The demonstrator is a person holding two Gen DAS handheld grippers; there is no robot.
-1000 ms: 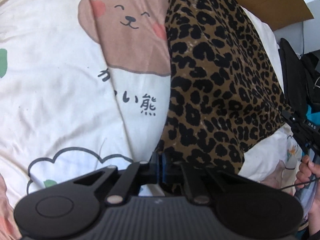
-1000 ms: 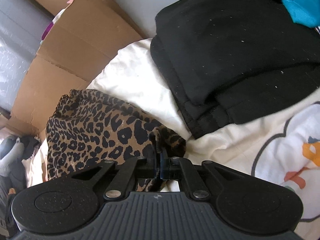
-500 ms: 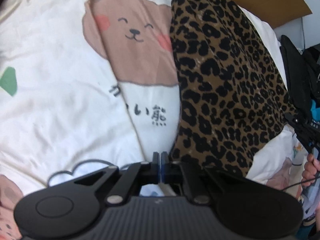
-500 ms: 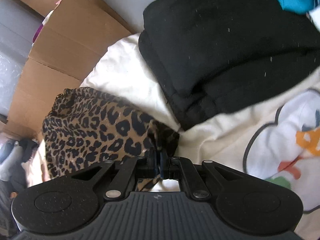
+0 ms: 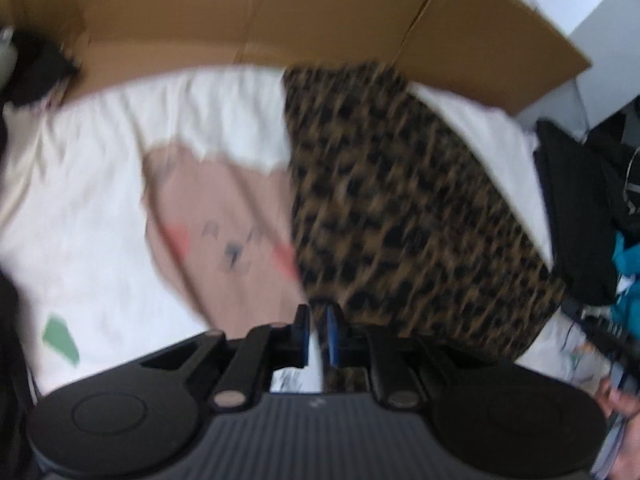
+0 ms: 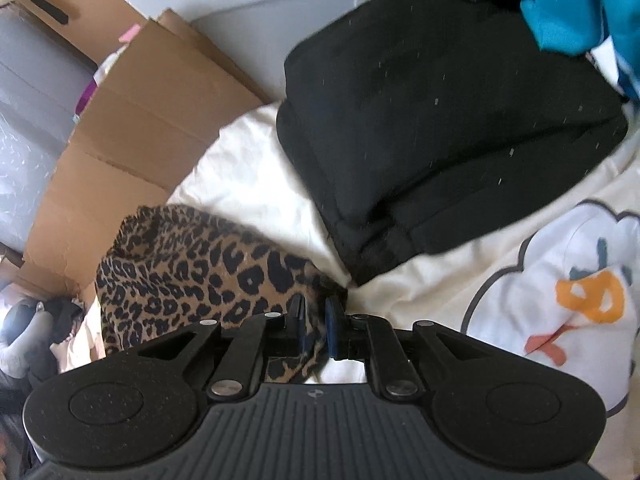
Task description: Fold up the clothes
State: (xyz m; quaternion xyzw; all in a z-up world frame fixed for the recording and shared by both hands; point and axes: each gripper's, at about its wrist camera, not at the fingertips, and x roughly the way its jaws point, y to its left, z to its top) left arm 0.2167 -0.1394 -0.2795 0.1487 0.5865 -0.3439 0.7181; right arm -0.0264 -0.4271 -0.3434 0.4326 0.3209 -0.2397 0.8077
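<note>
On the bed (image 6: 256, 184), both tools have just let go. Half a second ago the left tool (image 5: 318, 332) and the right tool (image 6: 314, 324) were each pinched shut on a near corner of the leopard-print garment (image 5: 400, 208); now each shows a narrow gap between its blue pads.

Left: nothing is clamped. White sheet shows through the gap, and the leopard edge sits just to the right of the pads. That view is motion-blurred and has swung up since the last frame, so more of the cardboard (image 5: 280, 12) behind the bed is in shot. I read that as the tool pulling up and away.

Right: slightly parted as well. Leopard cloth lies between and under the pads, but they aren't pressing it, so it looks released rather than held.

Garment: flat on the bear-print sheet as a long narrow strip running from my tools toward the cardboard. Left edge is straight and it sits beside the bear face (image 5: 224, 240). The black clothes (image 6: 440, 120) are just to its right, not touching as far as I can tell. A blue item (image 6: 580, 8) sits on top of that pile.

Judgement: this looks like the set-down after a fold or a straightening pull. The strip is neat but long, so it could take another fold across its length. Can't tell from here whether that's intended.
</note>
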